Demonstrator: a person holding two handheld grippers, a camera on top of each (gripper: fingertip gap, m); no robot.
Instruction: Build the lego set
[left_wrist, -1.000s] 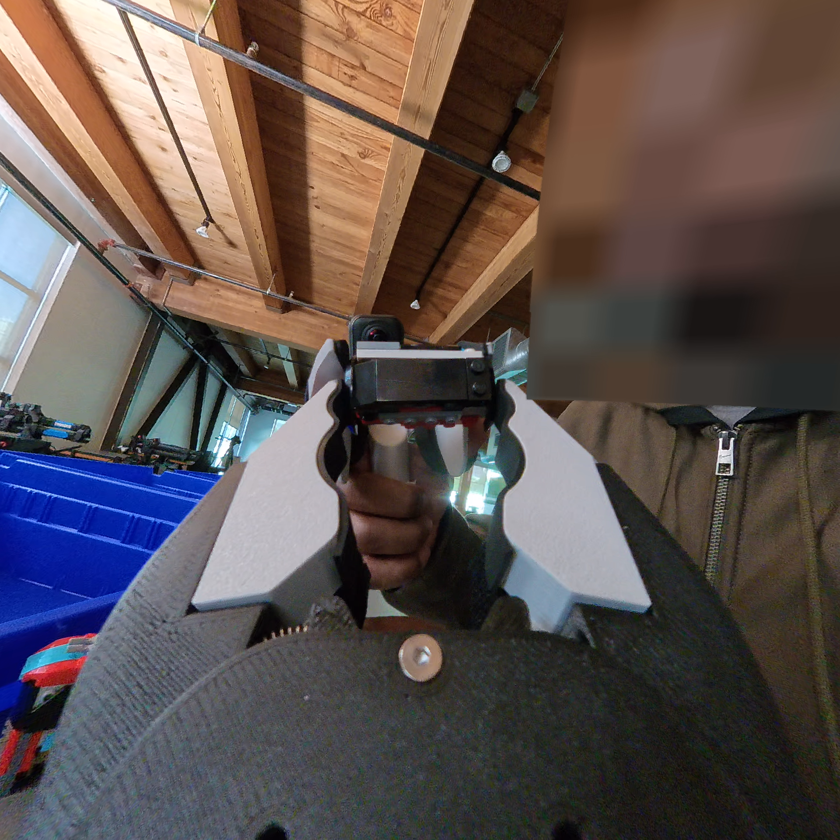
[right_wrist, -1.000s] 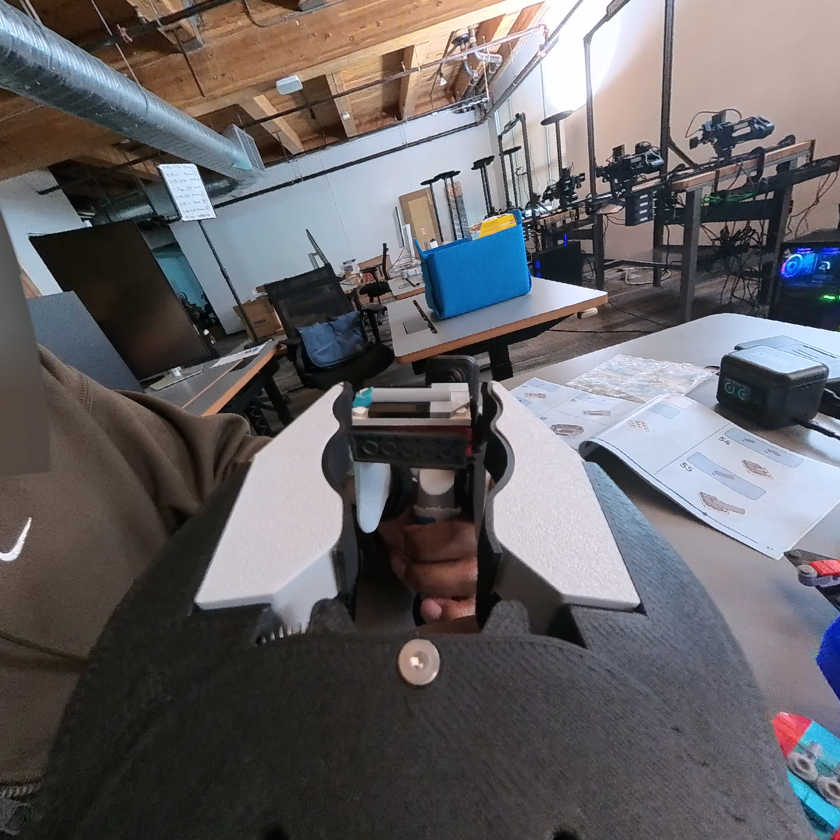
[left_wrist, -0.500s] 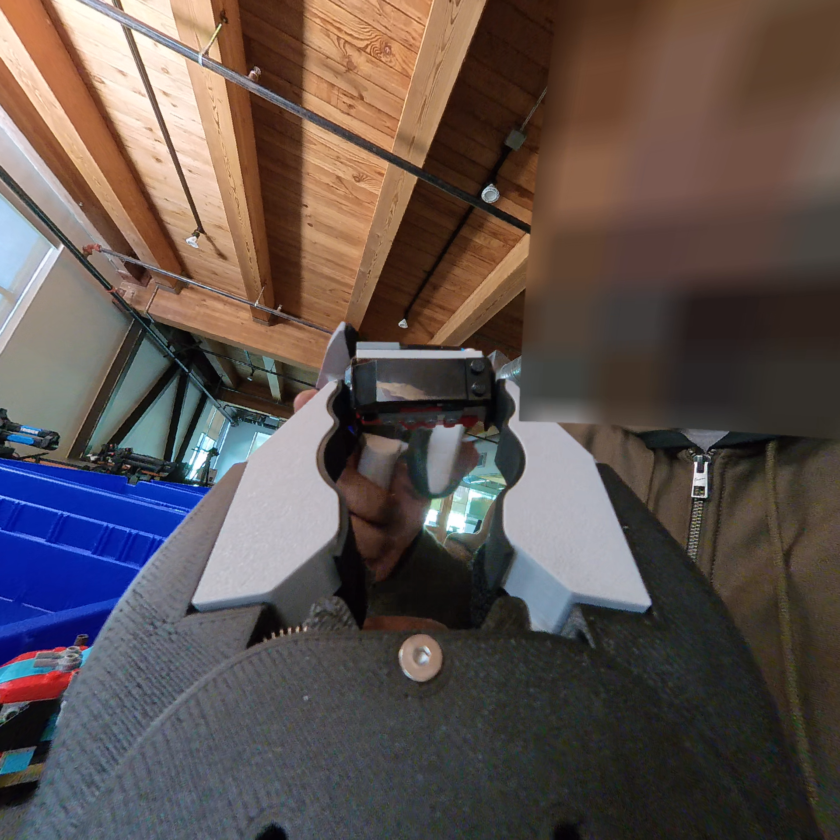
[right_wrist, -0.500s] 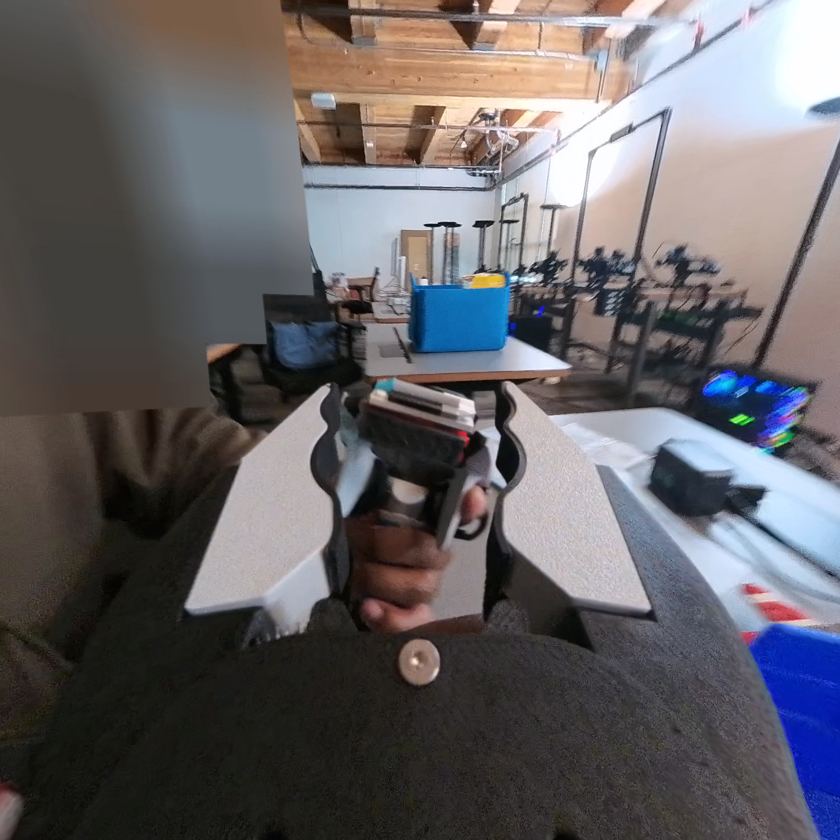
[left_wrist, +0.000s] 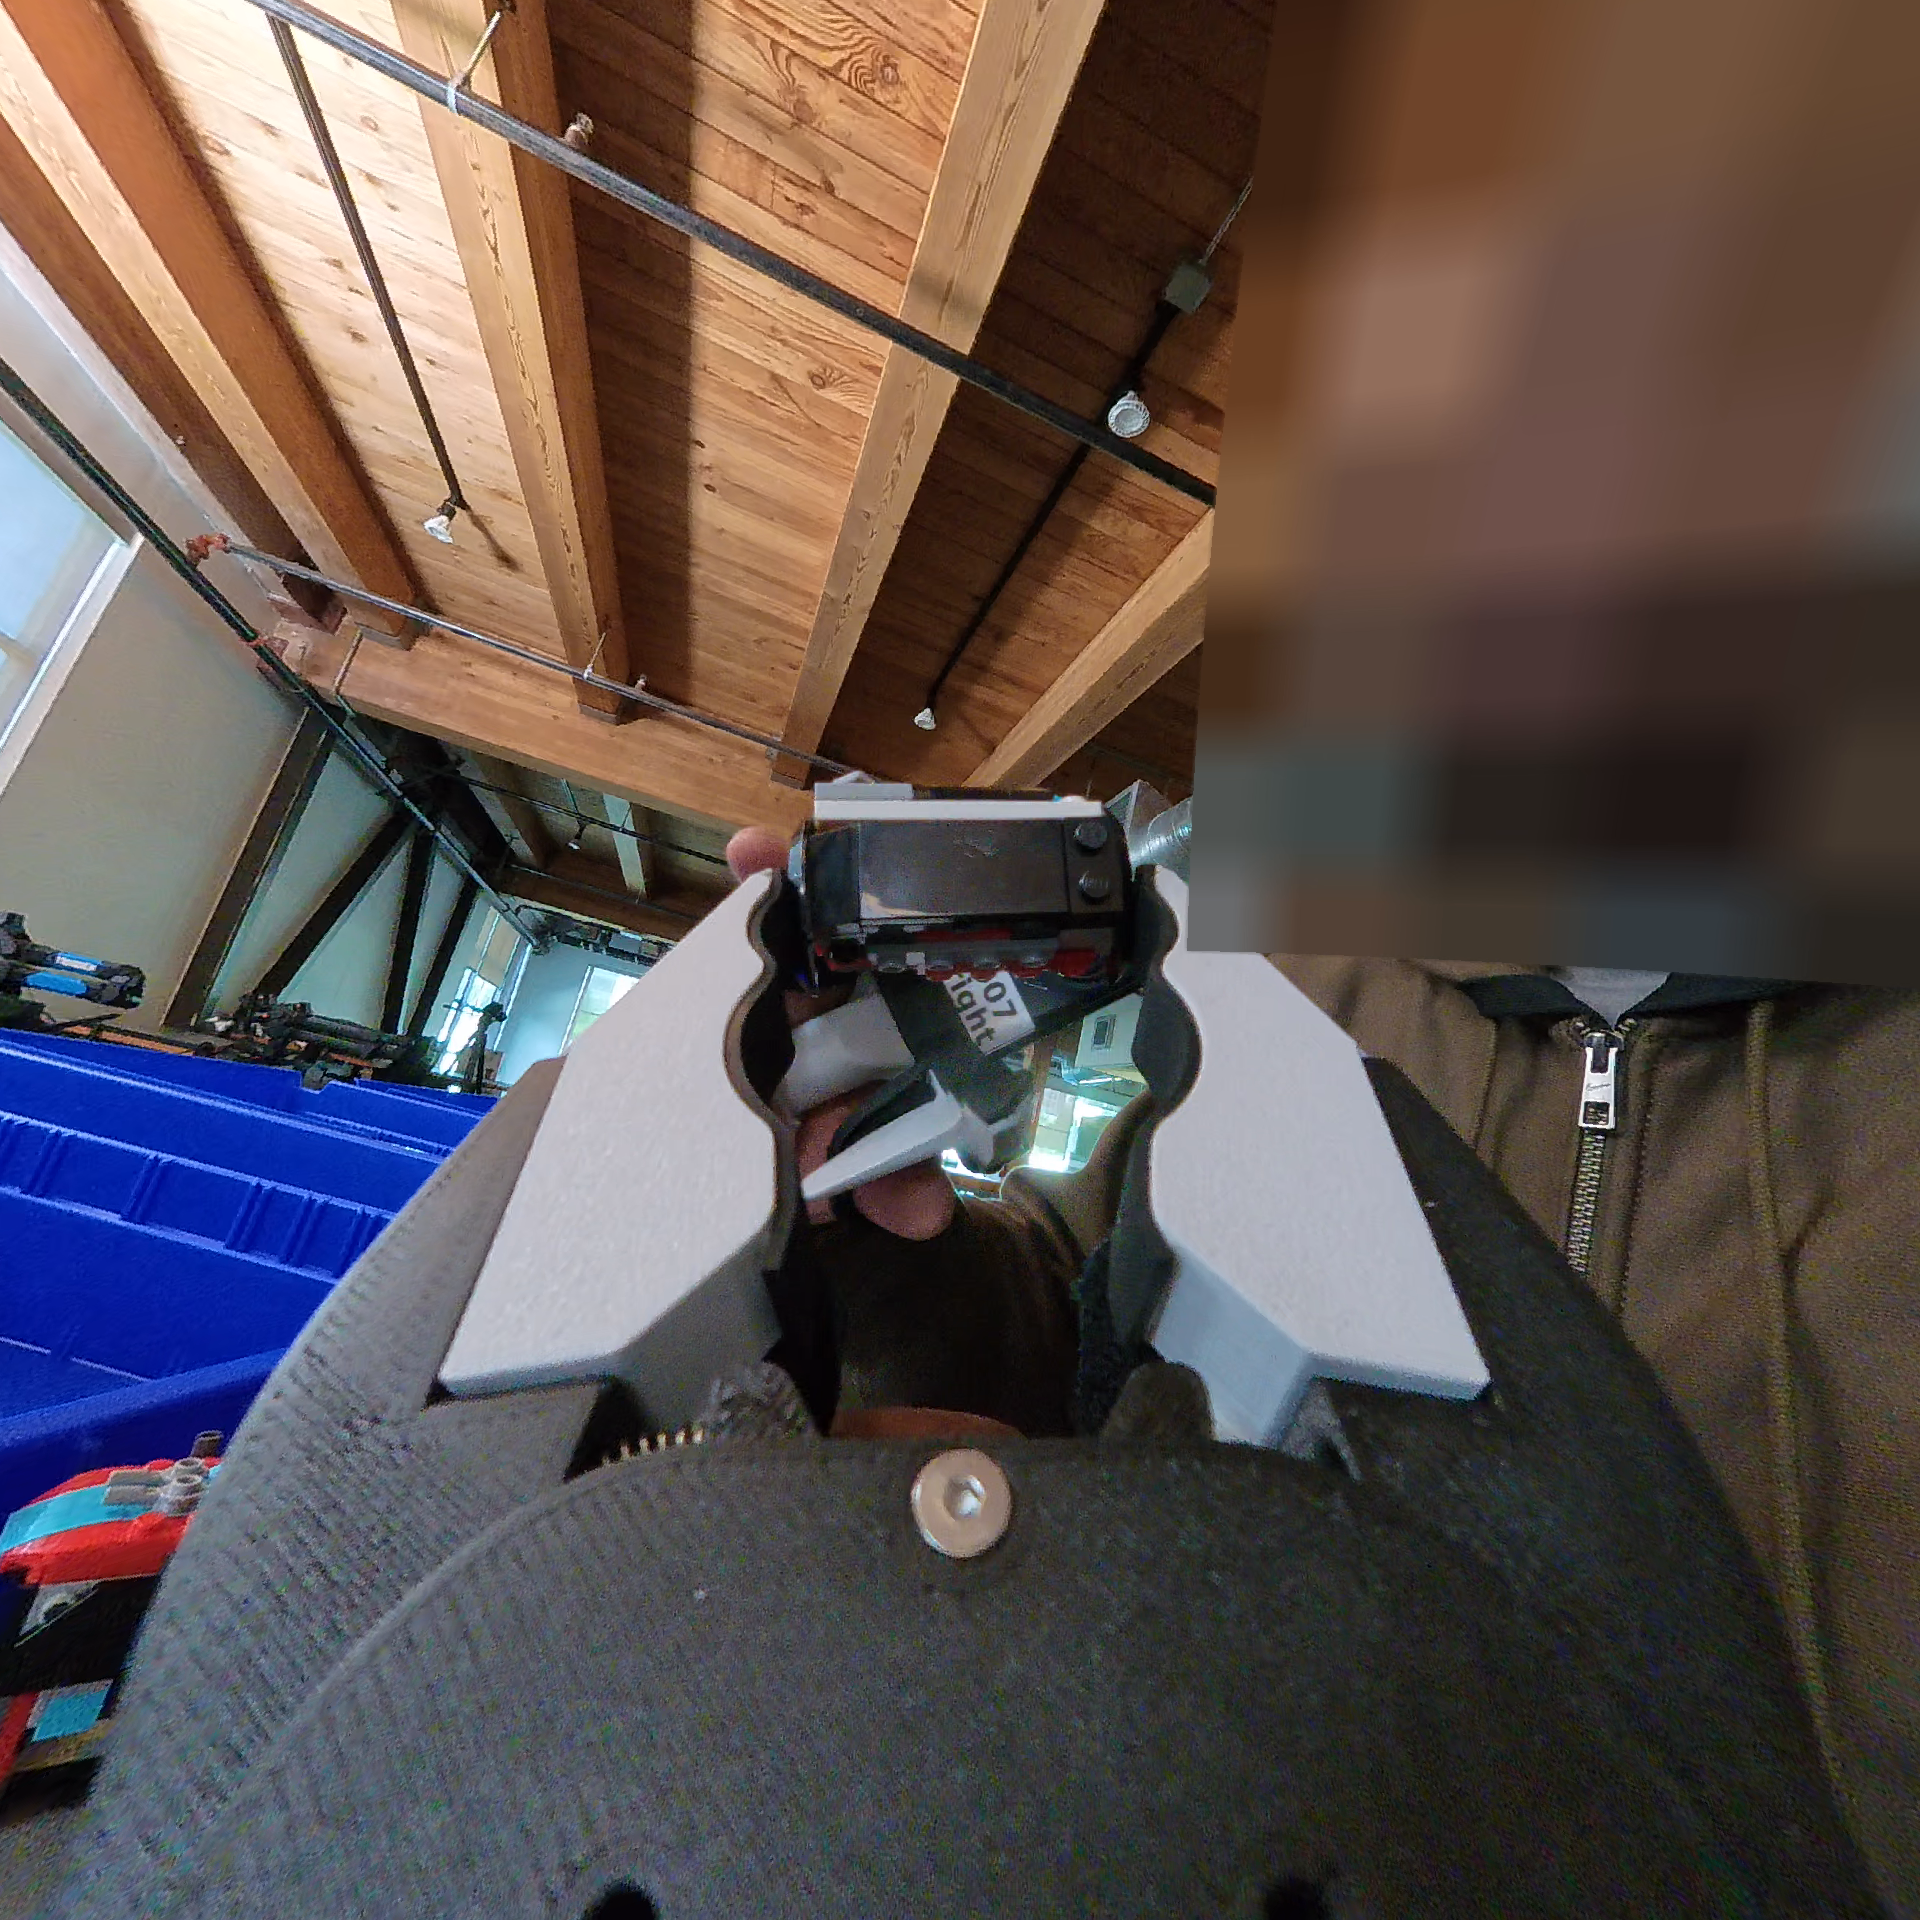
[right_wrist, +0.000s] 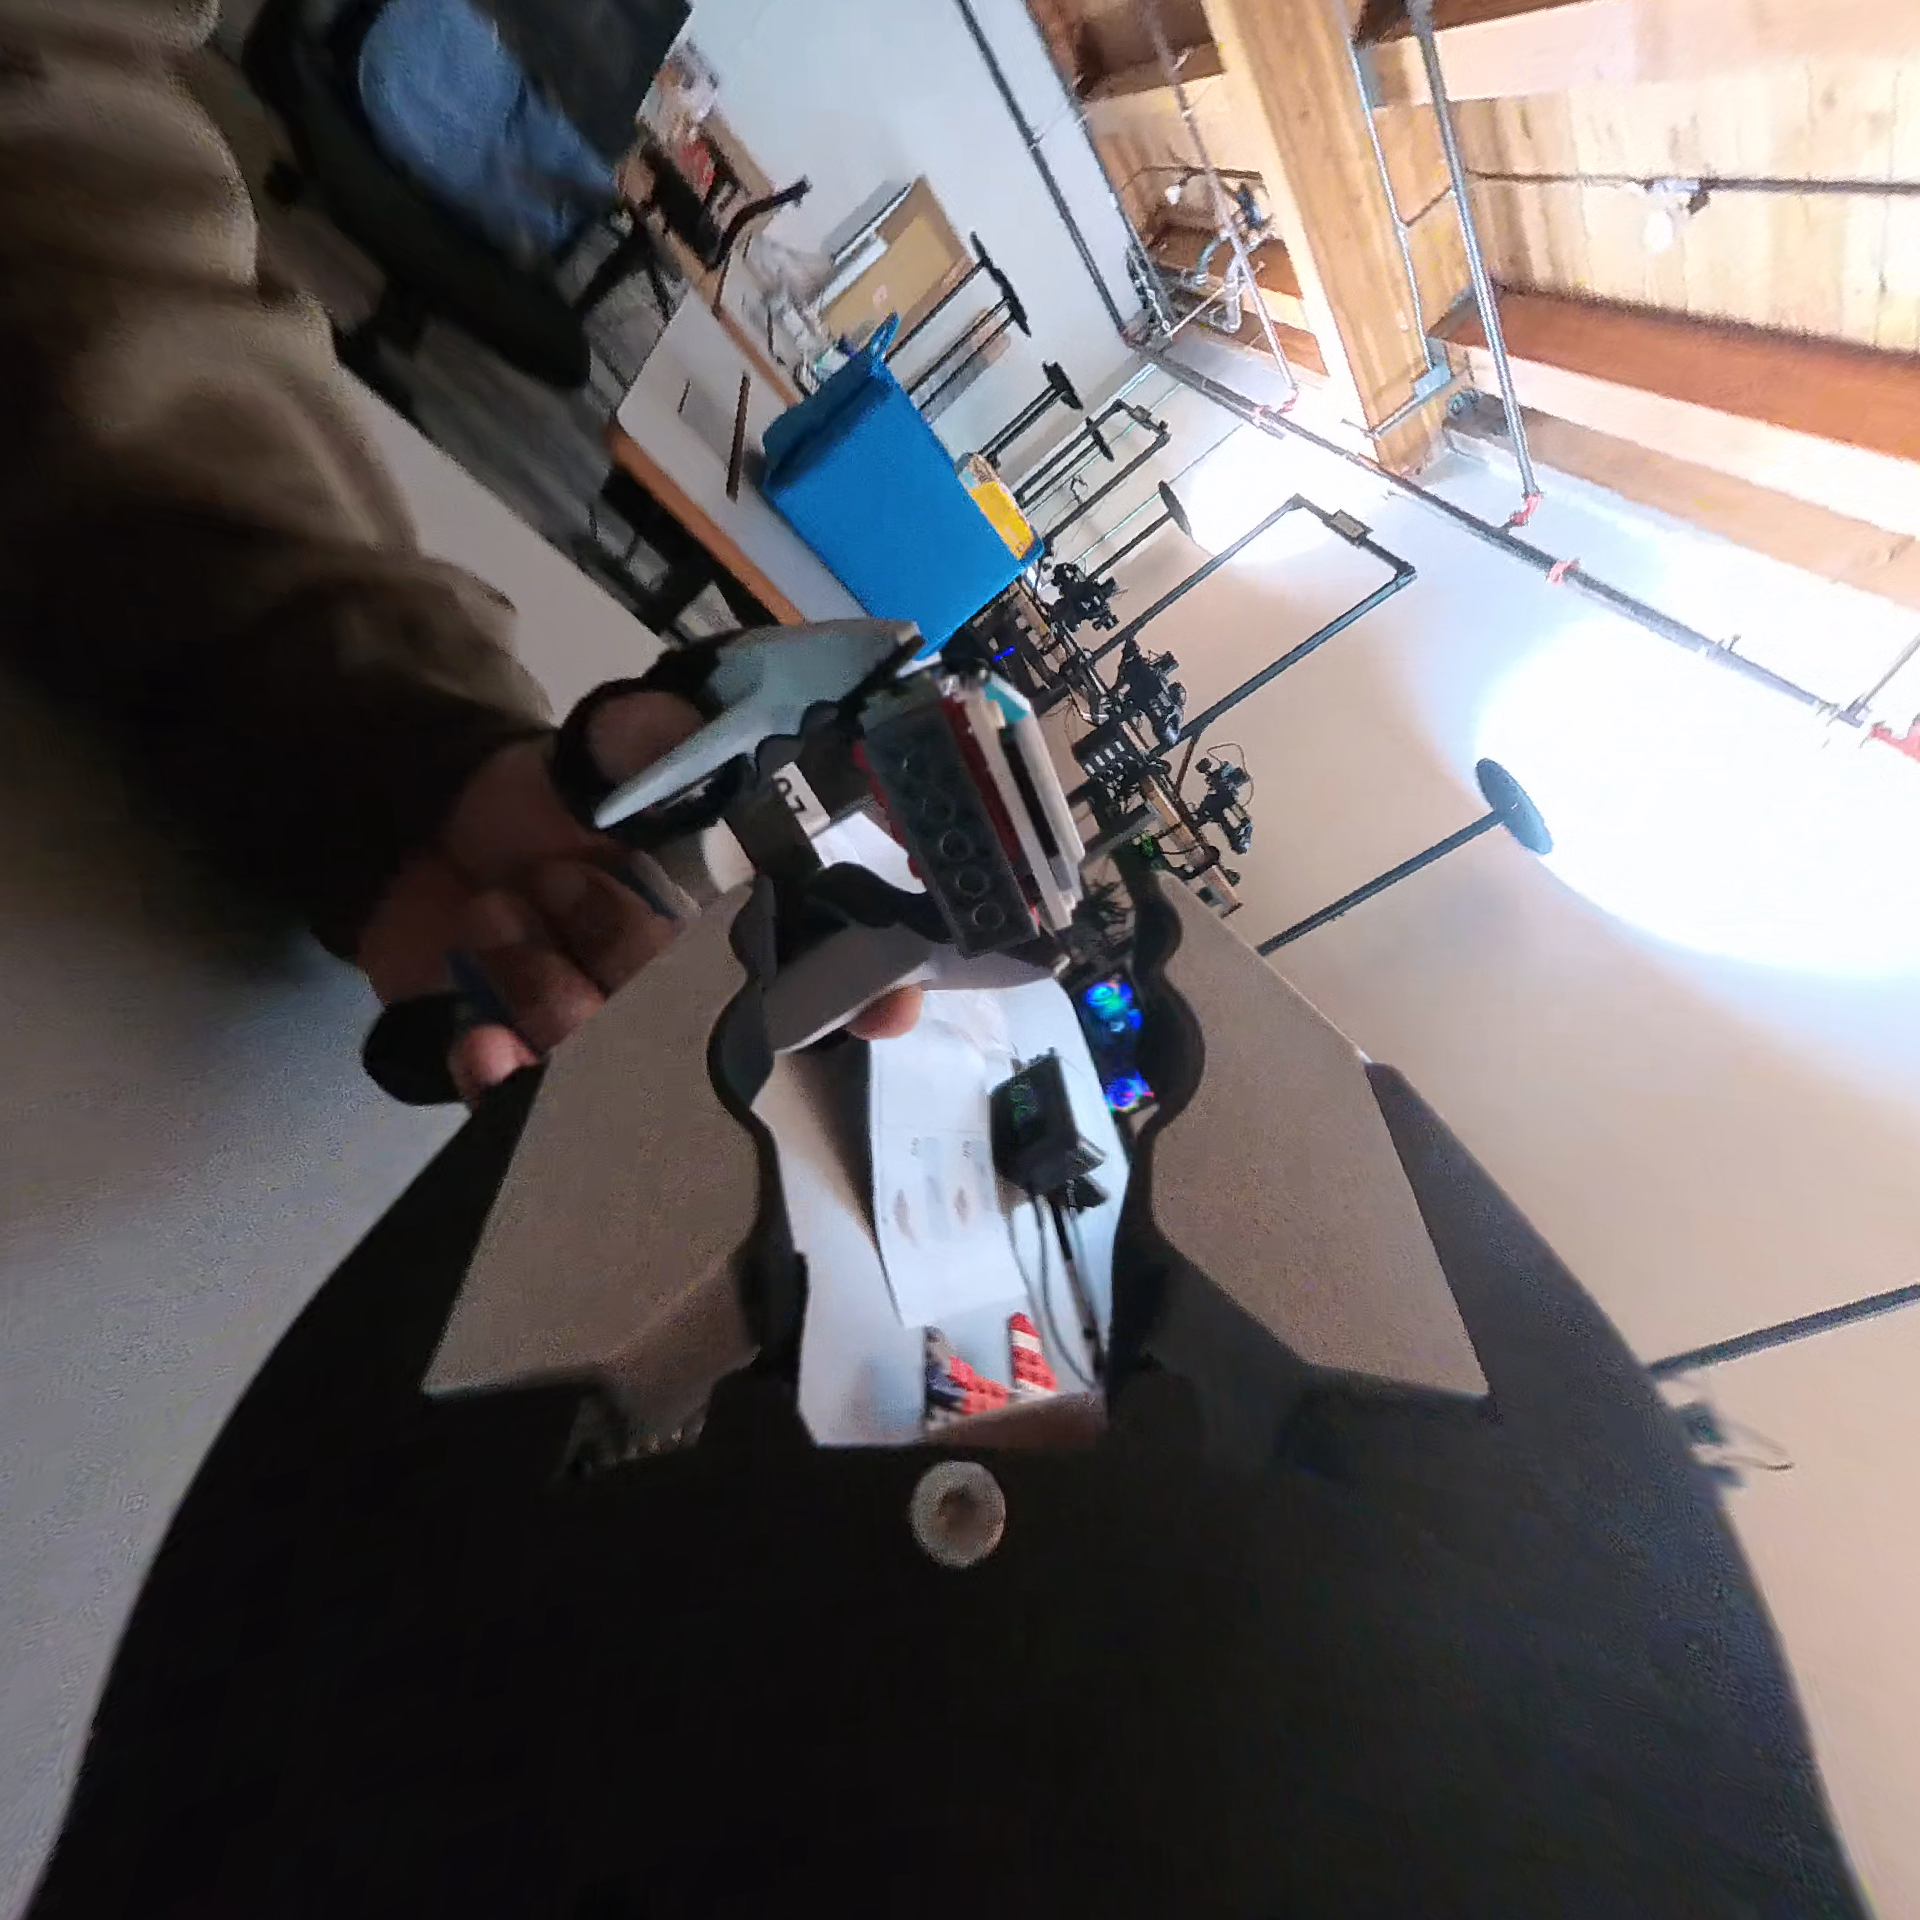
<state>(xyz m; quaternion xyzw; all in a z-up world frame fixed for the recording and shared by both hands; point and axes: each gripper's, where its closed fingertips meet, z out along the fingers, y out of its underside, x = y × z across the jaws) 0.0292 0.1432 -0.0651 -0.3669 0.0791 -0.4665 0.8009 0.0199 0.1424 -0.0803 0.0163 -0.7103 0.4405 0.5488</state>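
Spanning the left claw (left_wrist: 961, 894) tip to tip — black brick assembly (left_wrist: 961, 878), clamped.

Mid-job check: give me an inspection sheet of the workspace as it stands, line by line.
Surface: pale grey table, partly covered by things.
Job's things: black, red and white toy-brick assembly, held up in the air.
Clutter: open printed instruction booklet; loose red bricks; red and teal brick model; blue plastic bins.
Grippers: left gripper shut on the assembly, both fingers against its ends; right gripper open, nothing between its fingers.
Cables: black cable running from a small black box with a green display.
Surroundings: wooden beam ceiling; blue box on a far desk.
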